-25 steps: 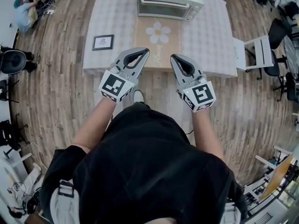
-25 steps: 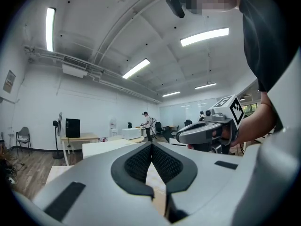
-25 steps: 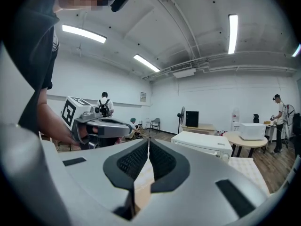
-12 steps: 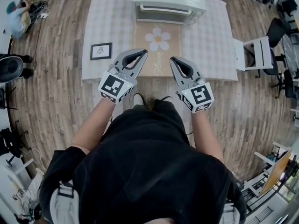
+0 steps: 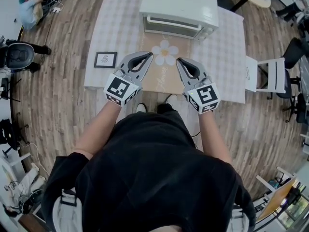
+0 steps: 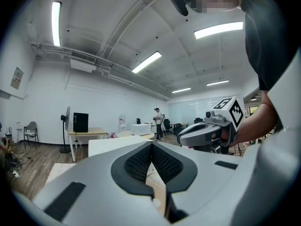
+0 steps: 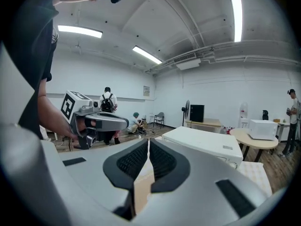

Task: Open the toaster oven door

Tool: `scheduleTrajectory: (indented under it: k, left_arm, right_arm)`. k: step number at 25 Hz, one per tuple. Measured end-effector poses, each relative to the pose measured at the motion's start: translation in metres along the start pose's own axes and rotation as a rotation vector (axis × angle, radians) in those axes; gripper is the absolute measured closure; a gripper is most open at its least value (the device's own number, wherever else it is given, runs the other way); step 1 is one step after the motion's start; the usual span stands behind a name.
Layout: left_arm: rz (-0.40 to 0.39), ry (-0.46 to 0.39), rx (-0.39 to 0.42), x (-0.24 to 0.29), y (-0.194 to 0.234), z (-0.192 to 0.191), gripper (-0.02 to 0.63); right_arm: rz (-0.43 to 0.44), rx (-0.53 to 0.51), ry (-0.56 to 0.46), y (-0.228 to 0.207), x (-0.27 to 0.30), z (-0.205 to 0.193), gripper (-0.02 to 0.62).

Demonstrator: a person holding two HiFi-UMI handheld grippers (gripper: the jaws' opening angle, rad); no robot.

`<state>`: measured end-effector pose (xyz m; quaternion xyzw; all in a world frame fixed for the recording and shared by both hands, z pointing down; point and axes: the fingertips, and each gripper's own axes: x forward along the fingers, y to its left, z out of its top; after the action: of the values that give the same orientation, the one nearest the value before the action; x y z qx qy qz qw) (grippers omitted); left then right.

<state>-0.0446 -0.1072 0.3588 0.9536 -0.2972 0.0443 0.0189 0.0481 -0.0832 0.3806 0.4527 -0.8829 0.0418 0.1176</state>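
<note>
The toaster oven (image 5: 178, 6) sat closed at the far side of the tabletop (image 5: 113, 30). The left gripper (image 5: 148, 56) and right gripper (image 5: 180, 61) hovered over its near edge, jaws pressed together and empty, apparently lined up for the door.

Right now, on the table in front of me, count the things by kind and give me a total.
Oven: 1
Frame: 1
Flower runner: 1
Total: 3
</note>
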Motion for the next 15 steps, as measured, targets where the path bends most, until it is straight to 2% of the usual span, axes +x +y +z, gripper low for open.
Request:
scheduleTrajectory:
  k: [8, 15]
  left_arm:
    - [0.032, 0.000, -0.009, 0.031, 0.013, -0.005, 0.589]
    - [0.045, 0.006, -0.011, 0.049, 0.021, -0.006, 0.589]
  right_arm:
    - [0.033, 0.005, 0.048, -0.041, 0.020, -0.015, 0.558]
    - [0.056, -0.034, 0.146, -0.066, 0.036, -0.032, 0.423]
